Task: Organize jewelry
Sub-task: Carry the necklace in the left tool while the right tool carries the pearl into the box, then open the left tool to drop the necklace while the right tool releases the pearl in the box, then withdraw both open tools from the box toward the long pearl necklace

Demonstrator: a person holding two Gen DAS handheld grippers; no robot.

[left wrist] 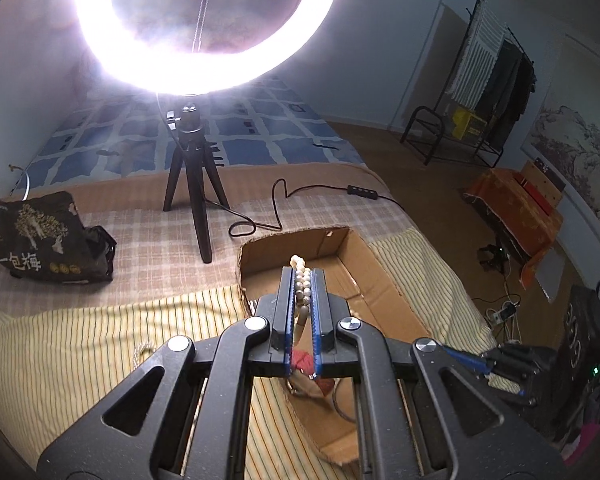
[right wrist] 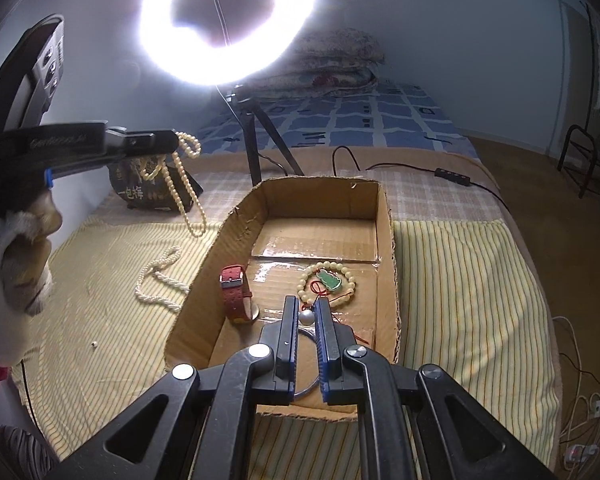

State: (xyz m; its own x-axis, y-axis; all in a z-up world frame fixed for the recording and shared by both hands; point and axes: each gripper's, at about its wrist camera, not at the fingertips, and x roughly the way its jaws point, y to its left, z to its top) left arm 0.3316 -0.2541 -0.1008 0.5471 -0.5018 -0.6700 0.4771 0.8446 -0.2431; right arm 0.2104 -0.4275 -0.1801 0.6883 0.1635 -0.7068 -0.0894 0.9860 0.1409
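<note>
Your left gripper (left wrist: 303,276) pinches bead string (left wrist: 302,285) between blue pads, up over open cardboard box (left wrist: 384,268). Ring light (left wrist: 204,24) on tripod glows behind. Black bag (left wrist: 40,236) sits far left on bed.

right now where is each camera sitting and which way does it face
Left wrist: on the left claw, facing along the bed to the ring light, above the cardboard box; its own fingers clamp a bead necklace.
Right wrist: on the right claw, over the box, around a silver bangle; the left claw and gloved hand show.
Both share box, light and bed.
</note>
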